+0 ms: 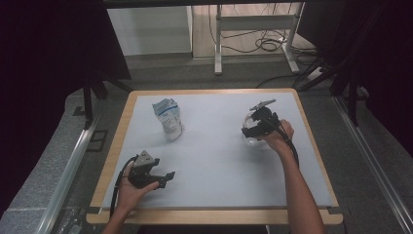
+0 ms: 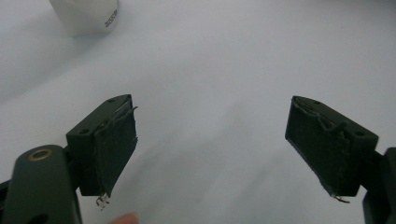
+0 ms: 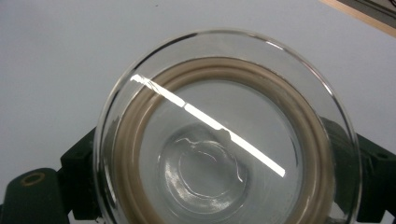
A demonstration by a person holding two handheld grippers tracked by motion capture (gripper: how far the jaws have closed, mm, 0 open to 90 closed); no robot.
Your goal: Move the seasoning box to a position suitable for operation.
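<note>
Crumpled white-and-blue plastic pouch [image 1: 168, 118] stands apart from us; our right gripper [image 1: 254, 127] clasps the round clear glass lid [image 3: 229, 135], our left gripper [image 1: 163, 178] gapes wide, holding nothing.

The glass lid [image 3: 229, 135] hides the right claw's pads; its lower rim is cropped.

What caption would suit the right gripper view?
Black tongs grip a round glass lid with a beige seal over the pale table.

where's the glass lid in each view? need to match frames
High view: glass lid right of centre, in the right tongs.
Left gripper view: no glass lid in this picture; the white bag sits top left.
Right gripper view: fills the centre, between the jaws.
Shared landmark: the pale blue tabletop.
</note>
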